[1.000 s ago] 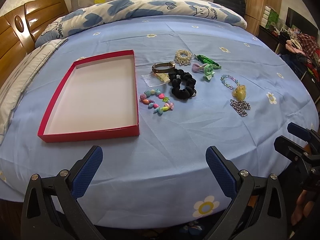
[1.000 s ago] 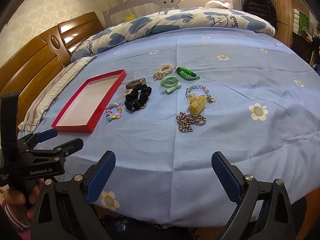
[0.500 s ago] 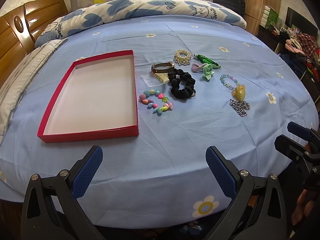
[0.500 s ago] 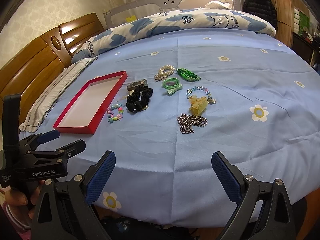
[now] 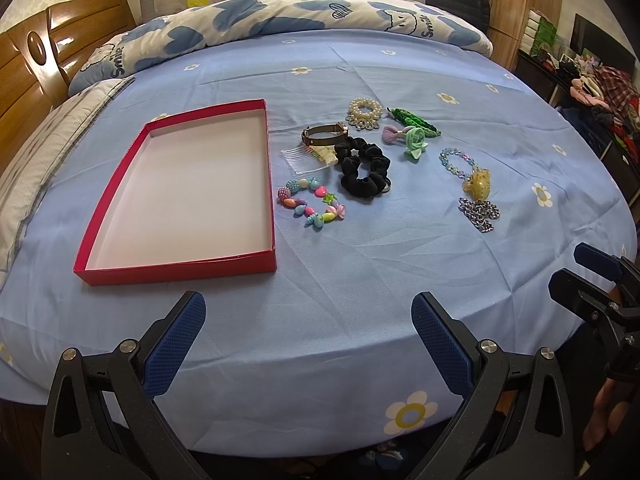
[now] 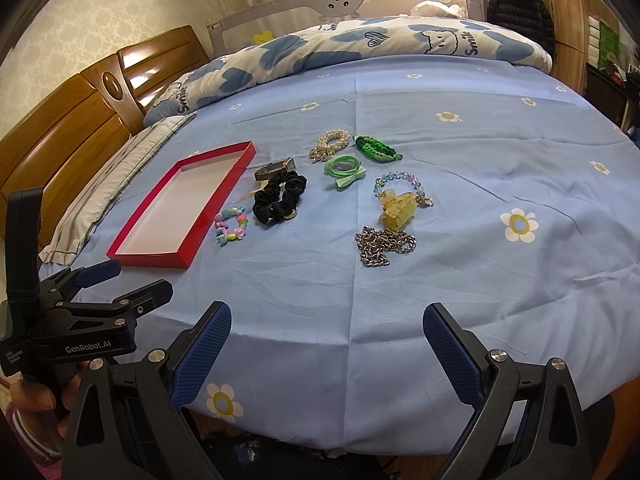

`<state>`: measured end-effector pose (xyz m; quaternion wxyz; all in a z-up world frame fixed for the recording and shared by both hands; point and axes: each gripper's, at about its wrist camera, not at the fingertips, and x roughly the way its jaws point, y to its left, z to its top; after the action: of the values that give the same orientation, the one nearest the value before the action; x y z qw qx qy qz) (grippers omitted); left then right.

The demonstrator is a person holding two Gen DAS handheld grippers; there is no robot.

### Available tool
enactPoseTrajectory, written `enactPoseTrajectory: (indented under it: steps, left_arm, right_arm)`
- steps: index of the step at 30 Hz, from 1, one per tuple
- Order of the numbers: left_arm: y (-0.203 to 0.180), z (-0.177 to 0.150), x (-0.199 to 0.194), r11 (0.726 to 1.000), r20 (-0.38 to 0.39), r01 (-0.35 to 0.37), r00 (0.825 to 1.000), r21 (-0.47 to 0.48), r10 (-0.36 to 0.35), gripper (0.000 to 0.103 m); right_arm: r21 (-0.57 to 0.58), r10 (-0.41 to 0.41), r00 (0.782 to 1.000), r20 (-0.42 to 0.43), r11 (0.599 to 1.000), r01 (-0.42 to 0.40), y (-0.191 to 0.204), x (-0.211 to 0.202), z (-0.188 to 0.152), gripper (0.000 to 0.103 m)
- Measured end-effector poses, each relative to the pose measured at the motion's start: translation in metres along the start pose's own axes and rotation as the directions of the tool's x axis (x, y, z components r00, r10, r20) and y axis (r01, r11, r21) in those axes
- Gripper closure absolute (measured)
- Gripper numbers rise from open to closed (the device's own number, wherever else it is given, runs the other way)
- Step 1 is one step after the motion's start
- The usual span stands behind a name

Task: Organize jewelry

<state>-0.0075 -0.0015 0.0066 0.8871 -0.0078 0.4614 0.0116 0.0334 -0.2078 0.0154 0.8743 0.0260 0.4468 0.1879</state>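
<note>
So we had both grippers hanging off the near edge of the bed, nothing grabbed. Our left gripper had its blue-padded fingers spread wide over bare blue sheet, and our right gripper was just as wide, also gripping nothing.

Over on the left sat the red box, a shallow tray with a white inside and nothing in it. All the jewelry was still lying out on the sheet to its right. Closest to the box we had the colourful bead bracelet, with a clear hair comb just beyond it and a metal bangle farther still. The black scrunchie sat right next to those, touching the comb's end as far as we could tell. Far side held a pearl bracelet and a green braided bracelet, plus a green rose hair tie nearer to us. Off to the right were the pastel bead chain, a yellow claw clip touching it, and a silver chain piled nearest.
</note>
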Motion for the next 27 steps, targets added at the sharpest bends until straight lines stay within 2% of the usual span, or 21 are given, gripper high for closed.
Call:
enactPoseTrajectory:
  steps: [17, 27]
  left_arm:
    - [-0.002, 0.003, 0.010, 1.000, -0.022, 0.004, 1.000, 0.001, -0.004, 0.000]
    - [-0.003, 0.028, 0.027, 1.000, -0.023, 0.022, 0.999, 0.006, -0.022, 0.000]
  right_arm:
    - [0.007, 0.009, 1.000, 0.004, 1.000, -0.009, -0.001, 0.001, 0.002, 0.005]
    - [0.036, 0.020, 1.000, -0.005, 0.999, -0.020, -0.019, 0.018, 0.014, 0.005]
